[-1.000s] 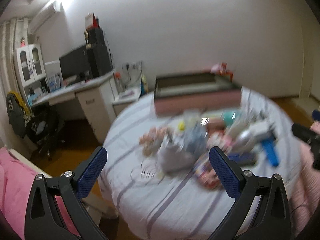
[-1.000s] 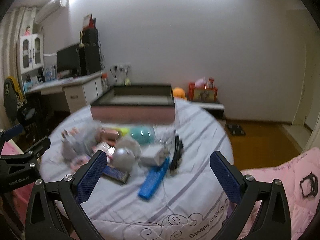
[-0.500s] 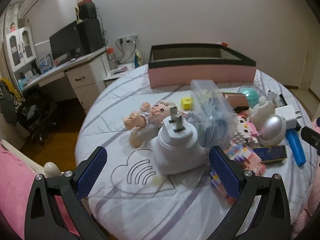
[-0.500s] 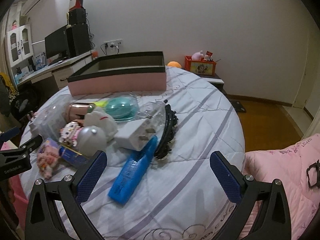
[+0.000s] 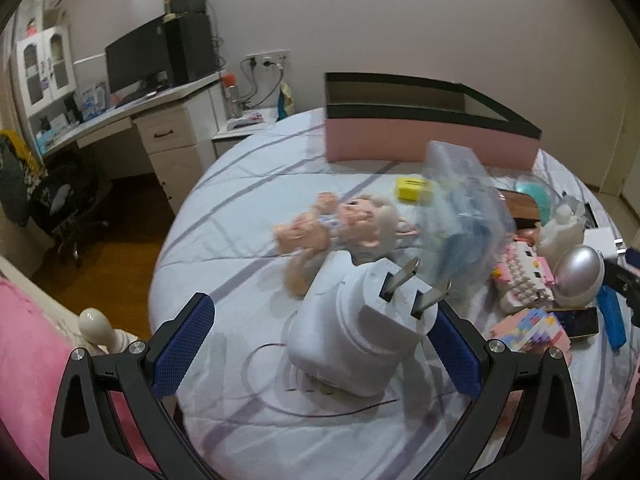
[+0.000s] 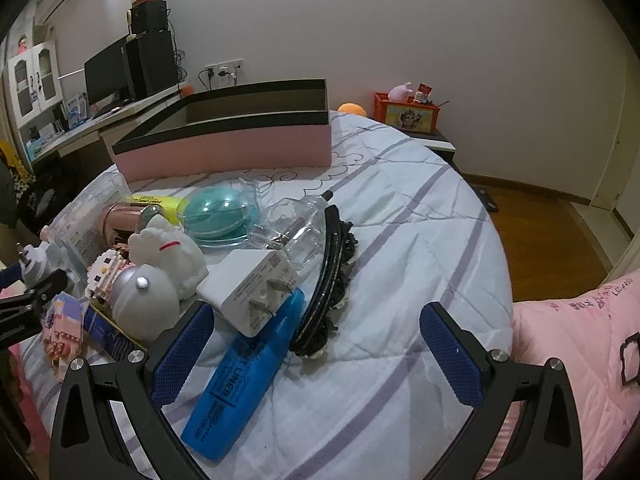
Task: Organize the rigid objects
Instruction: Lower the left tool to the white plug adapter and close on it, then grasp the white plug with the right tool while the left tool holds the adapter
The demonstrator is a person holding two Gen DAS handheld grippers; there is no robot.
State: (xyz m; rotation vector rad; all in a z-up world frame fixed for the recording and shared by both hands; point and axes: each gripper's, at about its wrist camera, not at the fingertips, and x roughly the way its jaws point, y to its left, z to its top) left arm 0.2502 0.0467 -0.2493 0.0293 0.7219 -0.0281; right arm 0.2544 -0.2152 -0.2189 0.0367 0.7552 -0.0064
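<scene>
Plug-in white device [image 5: 352, 332], prongs up, stands on the striped bedspread [image 5: 240, 216] between the spread fingers of the left gripper [image 5: 320, 350], untouched. Right gripper [image 6: 316, 350] also gapes wide, over a blue highlighter [image 6: 244, 376] and white charger [image 6: 252, 288]. Beyond the clutter sits the pink box [image 6: 224, 148].

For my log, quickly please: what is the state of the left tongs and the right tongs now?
Left tongs: open, holding nothing; the white plug device stands between the pads.
Right tongs: open, holding nothing, above the blue highlighter.
</scene>
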